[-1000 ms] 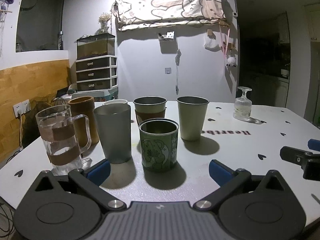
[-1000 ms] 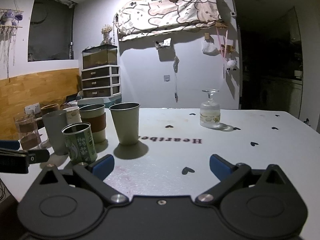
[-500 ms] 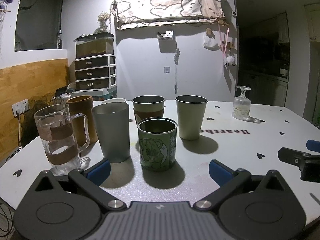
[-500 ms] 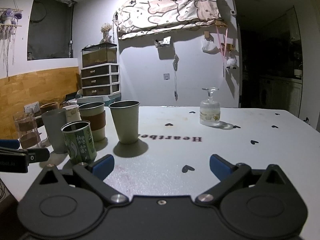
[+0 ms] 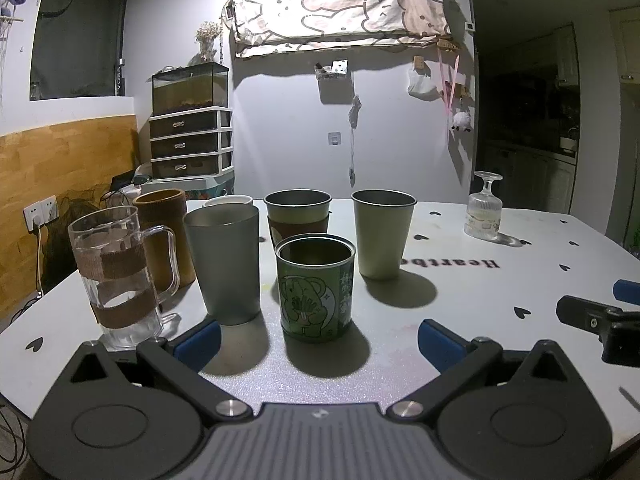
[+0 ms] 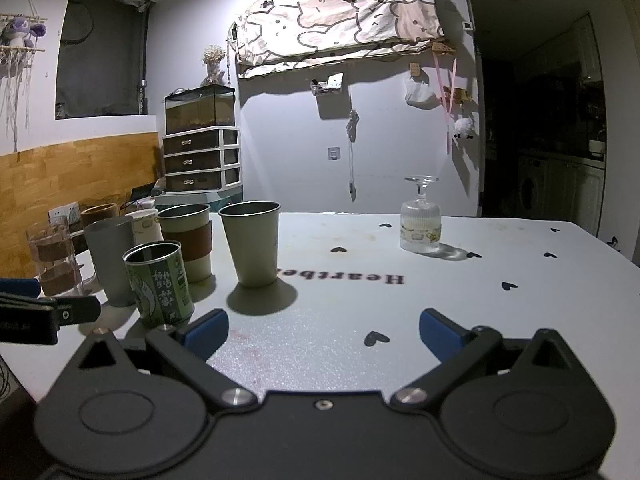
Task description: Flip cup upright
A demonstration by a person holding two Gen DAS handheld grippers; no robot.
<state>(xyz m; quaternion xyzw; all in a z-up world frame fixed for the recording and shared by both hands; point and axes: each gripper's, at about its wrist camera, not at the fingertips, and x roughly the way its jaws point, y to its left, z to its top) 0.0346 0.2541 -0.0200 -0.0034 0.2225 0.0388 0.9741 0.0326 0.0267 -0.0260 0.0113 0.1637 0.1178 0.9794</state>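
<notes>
A clear stemmed glass (image 6: 420, 216) stands upside down, foot up, at the far right of the white table; it also shows in the left wrist view (image 5: 484, 208). Upright cups stand at the left: a green printed cup (image 5: 316, 288), a grey tumbler (image 5: 224, 264), a beige metal cup (image 5: 382, 236), a sleeved cup (image 5: 298, 216), a glass mug (image 5: 114, 272) and a brown cup (image 5: 162, 236). My left gripper (image 5: 318, 340) is open and empty just in front of the green cup. My right gripper (image 6: 324, 330) is open and empty, well short of the inverted glass.
The white table (image 6: 500, 312) has black heart marks and the printed word "Heartbe". The right gripper's side shows at the right edge of the left view (image 5: 600, 320). A drawer unit (image 6: 200, 160) stands by the far wall.
Both grippers have drifted slightly; the views shift a little lower and back. Nothing on the table has moved, and both stay open.
</notes>
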